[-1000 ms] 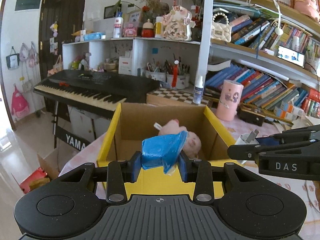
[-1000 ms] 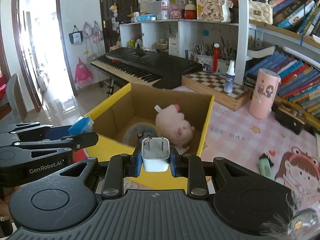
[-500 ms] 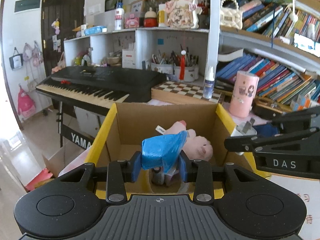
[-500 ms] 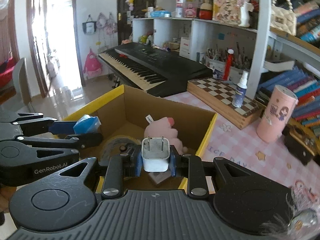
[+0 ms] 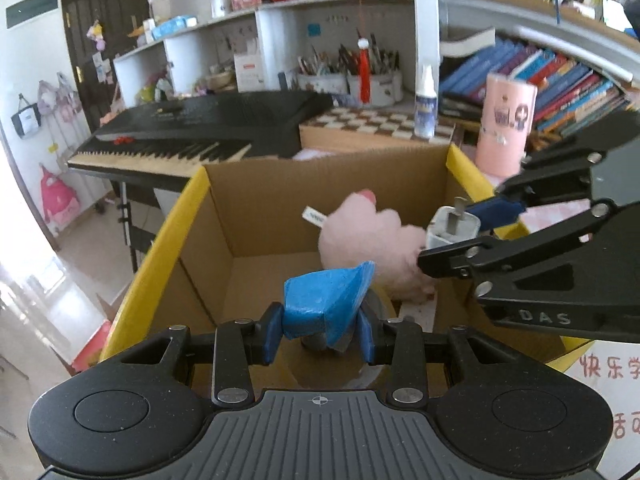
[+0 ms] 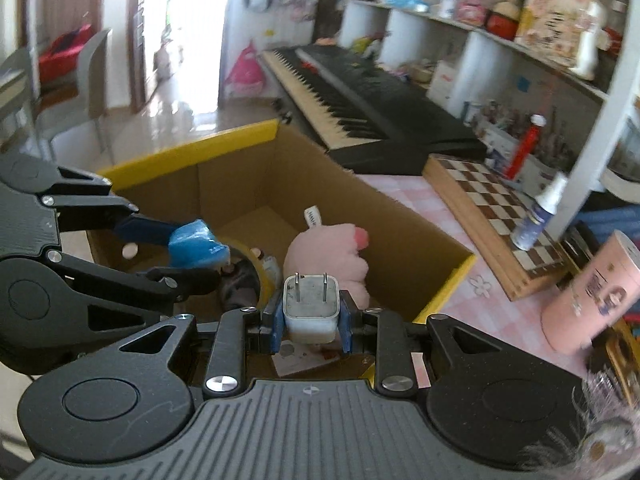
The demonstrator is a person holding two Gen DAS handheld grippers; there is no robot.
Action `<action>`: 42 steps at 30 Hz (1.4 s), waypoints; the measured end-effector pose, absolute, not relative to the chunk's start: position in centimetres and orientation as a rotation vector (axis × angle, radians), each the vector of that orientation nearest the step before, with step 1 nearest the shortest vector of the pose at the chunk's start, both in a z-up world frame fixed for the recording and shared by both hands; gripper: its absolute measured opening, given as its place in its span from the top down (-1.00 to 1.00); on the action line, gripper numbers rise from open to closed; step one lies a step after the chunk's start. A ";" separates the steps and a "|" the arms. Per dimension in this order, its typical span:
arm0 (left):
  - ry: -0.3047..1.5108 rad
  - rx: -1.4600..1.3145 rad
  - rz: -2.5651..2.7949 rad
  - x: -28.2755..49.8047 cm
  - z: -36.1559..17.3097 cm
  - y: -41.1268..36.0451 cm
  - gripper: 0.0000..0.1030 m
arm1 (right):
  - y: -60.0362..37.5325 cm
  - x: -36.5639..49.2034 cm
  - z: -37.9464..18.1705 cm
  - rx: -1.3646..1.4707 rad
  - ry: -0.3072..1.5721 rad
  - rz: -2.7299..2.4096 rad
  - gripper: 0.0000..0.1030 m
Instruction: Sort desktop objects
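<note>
Two black tongs hang over one open cardboard box [image 5: 256,216] with yellow flaps. Left gripper [image 5: 320,330] pinches one crinkly blue packet [image 5: 324,300]; right gripper [image 6: 311,326], at three o'clock in the left view, pinches one smooth white two-pronged plug [image 6: 310,306]. Inside the box lie one fluffy pink plush toy [image 6: 328,256], toward twelve o'clock, and one tape roll [image 6: 256,276].
</note>
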State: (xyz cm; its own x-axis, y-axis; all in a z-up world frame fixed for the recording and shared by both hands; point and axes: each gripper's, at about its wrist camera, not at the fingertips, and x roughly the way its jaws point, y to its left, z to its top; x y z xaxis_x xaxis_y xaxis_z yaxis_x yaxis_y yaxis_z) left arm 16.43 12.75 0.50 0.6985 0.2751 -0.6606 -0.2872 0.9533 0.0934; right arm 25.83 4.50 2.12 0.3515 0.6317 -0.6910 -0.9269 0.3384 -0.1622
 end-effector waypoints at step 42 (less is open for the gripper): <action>0.553 -0.129 0.412 11.5 3.7 12.4 -0.63 | 0.1 24.2 5.4 -0.387 0.525 0.977 0.37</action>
State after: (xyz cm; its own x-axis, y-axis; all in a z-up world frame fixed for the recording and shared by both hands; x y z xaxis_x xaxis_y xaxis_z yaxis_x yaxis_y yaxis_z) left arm 11.48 12.35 3.74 0.7718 0.3446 -0.5344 -0.4129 0.9107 -0.0091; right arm 24.24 0.14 5.39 0.4524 0.6767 -0.5809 -0.8577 0.5085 -0.0756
